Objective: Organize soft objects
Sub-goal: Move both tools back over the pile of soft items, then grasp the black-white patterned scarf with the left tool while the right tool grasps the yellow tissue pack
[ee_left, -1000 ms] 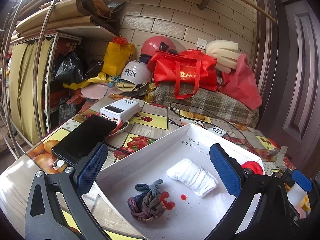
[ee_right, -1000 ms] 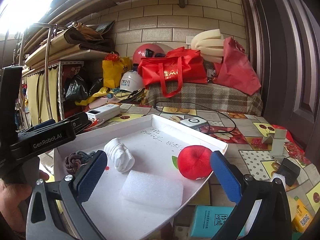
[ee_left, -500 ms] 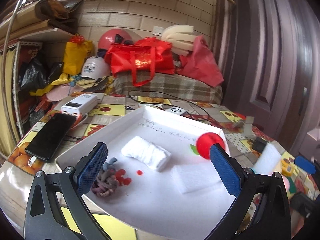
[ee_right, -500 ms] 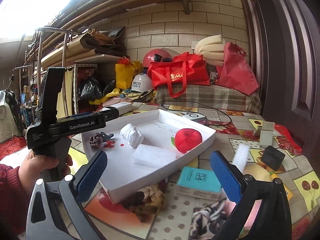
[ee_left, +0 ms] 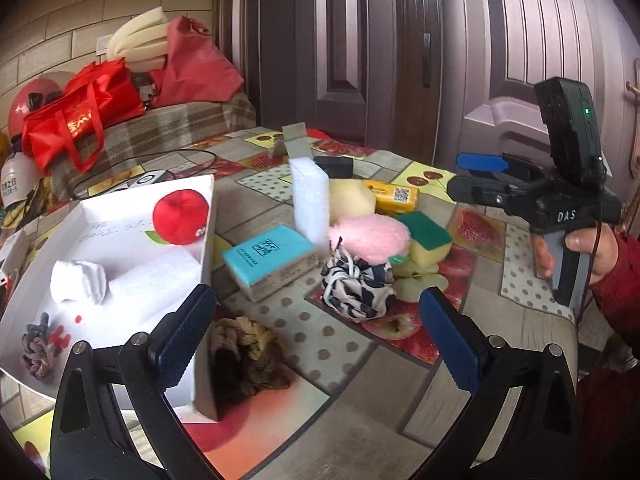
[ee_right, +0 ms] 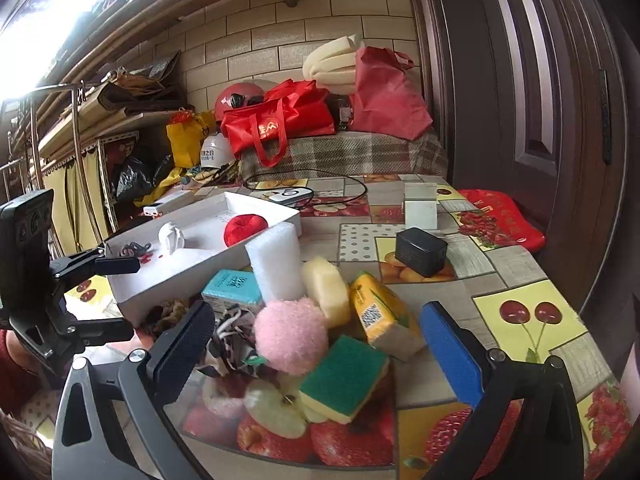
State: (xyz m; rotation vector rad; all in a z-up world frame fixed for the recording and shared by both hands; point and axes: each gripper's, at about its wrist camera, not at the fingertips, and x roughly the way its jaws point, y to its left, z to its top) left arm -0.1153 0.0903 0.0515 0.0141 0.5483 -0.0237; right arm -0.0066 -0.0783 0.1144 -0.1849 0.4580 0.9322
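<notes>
A white tray (ee_left: pixel 208 216) (ee_right: pixel 132 292) holds a red plush apple (ee_left: pixel 182 212) (ee_right: pixel 244 228), a rolled white sock (ee_left: pixel 80 286), a white foam block (ee_left: pixel 156 284) and a grey knotted rope (ee_left: pixel 36 350). Beside it on the table lie a pink fluffy ball (ee_right: pixel 290 334) (ee_left: pixel 370 236), a green-and-yellow sponge (ee_right: pixel 344 376), a black-and-white cloth bundle (ee_left: pixel 356 284), a brown knotted rope (ee_left: pixel 248 354), an upright foam block (ee_right: pixel 276 260) and a pale sponge (ee_right: pixel 326 290). My left gripper (ee_left: pixel 316 336) is open near the brown rope. My right gripper (ee_right: pixel 316 348) is open over the pink ball.
A teal box (ee_left: pixel 272 256), a yellow pack (ee_right: pixel 380 316) and a black box (ee_right: pixel 420 250) lie among the soft things. Bags and helmets are piled behind the table, and a dark door stands to the right. A hand (ee_left: pixel 576 248) holds the right gripper.
Both views have swung away from the tray's inside to the pile of loose things on the table to its right. Both grippers stay open and hold nothing.
</notes>
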